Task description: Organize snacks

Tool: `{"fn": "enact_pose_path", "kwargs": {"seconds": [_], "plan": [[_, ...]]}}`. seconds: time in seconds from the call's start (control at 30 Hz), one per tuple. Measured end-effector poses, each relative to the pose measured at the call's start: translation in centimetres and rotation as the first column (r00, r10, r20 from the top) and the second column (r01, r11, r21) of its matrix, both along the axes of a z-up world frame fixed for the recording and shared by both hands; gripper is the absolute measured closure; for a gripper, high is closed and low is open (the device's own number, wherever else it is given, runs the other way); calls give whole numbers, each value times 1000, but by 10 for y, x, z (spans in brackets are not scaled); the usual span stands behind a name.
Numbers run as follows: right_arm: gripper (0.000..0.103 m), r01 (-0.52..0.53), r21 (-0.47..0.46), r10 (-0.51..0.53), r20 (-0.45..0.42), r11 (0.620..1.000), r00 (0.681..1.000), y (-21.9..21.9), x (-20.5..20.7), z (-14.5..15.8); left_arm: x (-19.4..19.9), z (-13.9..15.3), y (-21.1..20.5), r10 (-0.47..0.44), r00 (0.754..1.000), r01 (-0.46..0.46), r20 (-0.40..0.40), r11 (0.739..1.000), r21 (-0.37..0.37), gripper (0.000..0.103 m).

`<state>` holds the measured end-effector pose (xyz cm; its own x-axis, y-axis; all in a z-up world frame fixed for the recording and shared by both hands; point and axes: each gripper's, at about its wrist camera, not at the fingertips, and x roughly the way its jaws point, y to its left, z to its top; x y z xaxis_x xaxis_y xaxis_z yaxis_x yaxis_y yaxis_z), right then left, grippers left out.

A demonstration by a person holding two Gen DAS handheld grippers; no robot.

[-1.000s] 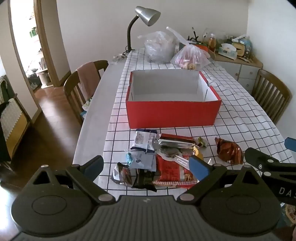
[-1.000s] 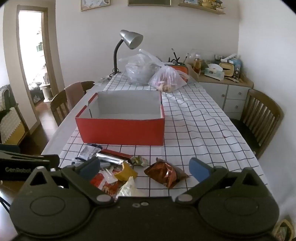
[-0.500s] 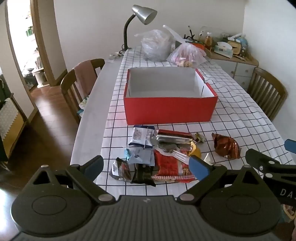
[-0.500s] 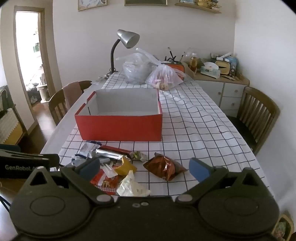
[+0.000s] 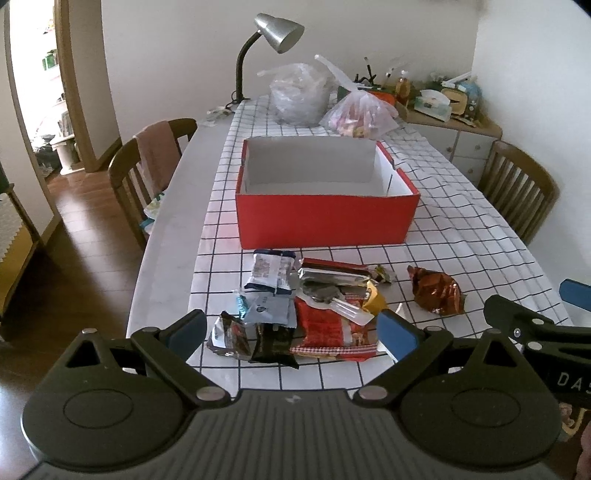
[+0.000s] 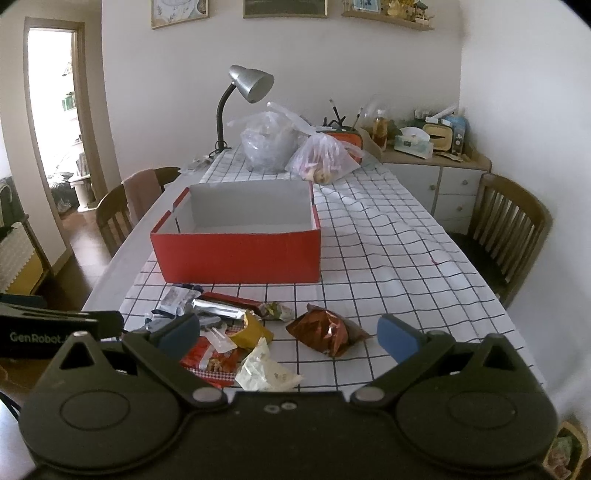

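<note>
One long table [image 5: 177, 221] under a white, black-gridded tablecloth [image 5: 443, 229] carried everything, with wooden chairs [image 5: 517, 192] along both sides and a cabinet [image 6: 436, 177] by the far wall. Largest of the things on it was the red cardboard box [image 5: 325, 221], its long axis across the table, open at the top, its grey-white inside bare of any snack. Beyond it, at the far end, stood two knotted clear plastic bags [image 5: 299, 92], the nearer one [image 5: 360, 118] showing pink and yellow contents, and a silver gooseneck lamp [image 5: 277, 29].

The snacks lay in a loose heap [image 5: 303, 306] on the cloth just in front of the box's near wall, none in it: a red checked packet [image 5: 328, 332] lying lengthwise toward the camera, a blue-and-white packet [image 5: 271, 271] pointing toward the box, a long silver-and-red bar [image 5: 332, 273] lying crosswise, a dark wrapper [image 5: 273, 343] at the near edge. A brown crinkled foil bag [image 6: 328, 332] sat apart to the right, a cream wrapper [image 6: 266, 373] near the table's edge.

Open cloth stretched to the right of the box and heap. The left gripper [image 5: 291, 330] hung spread wide over the near edge, holding nothing; the right gripper [image 6: 290, 332] was likewise wide apart, bracketing the foil bag without touching it.
</note>
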<state>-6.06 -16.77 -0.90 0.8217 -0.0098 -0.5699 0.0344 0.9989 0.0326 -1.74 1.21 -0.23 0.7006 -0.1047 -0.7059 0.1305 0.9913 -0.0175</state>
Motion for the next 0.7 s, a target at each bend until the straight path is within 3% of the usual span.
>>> {"fn": "enact_pose_path", "kwargs": {"seconds": [0.7], "plan": [[1, 20, -7, -20, 41, 1000, 999, 1, -15, 8, -7, 8, -4, -54, 998, 56, 39, 997, -45, 4]]}}
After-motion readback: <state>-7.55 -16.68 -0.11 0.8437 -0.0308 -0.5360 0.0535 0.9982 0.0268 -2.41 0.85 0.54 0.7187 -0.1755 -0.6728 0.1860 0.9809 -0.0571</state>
